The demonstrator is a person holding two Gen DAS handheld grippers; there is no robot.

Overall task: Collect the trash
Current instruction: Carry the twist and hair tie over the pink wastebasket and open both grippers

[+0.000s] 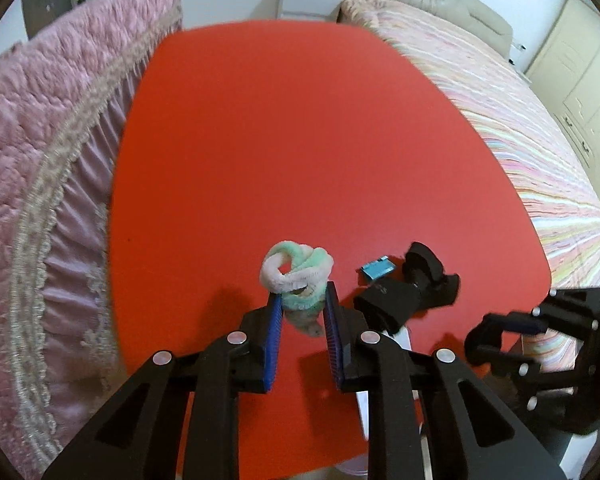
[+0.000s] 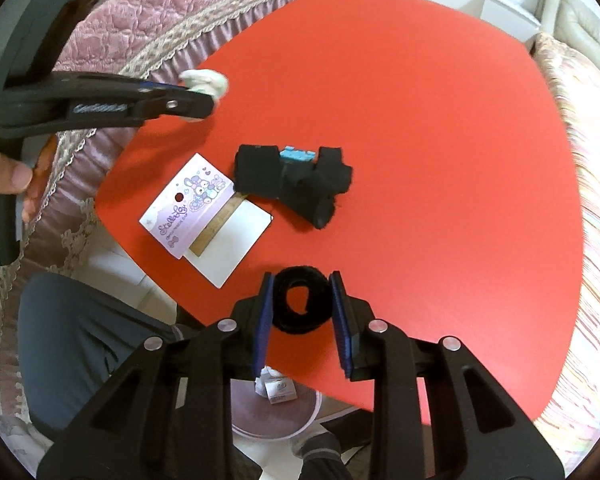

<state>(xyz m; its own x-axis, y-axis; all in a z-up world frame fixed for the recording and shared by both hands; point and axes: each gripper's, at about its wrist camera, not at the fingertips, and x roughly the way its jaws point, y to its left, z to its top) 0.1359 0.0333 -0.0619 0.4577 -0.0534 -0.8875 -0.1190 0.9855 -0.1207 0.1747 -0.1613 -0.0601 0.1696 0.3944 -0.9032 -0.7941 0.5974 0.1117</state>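
A fuzzy white and mint-green twisted loop (image 1: pixel 296 274) is pinched between the blue pads of my left gripper (image 1: pixel 302 300), lifted just above the red table (image 1: pixel 280 140). In the right wrist view the same loop (image 2: pixel 206 80) shows at the tip of the left gripper (image 2: pixel 202 98), near the table's far left edge. My right gripper (image 2: pixel 302 290) is shut on a black fuzzy ring (image 2: pixel 300 304) over the table's near edge. From the left wrist view the right gripper (image 1: pixel 496 332) sits low at the right.
On the table lie a black fabric bundle (image 2: pixel 296 180) with a blue piece (image 2: pixel 296 155) behind it, and a printed card (image 2: pixel 204 216). A round bin (image 2: pixel 276 416) with crumpled paper (image 2: pixel 276 388) stands under the near edge. Beds flank the table; a person's leg (image 2: pixel 80 340) is at left.
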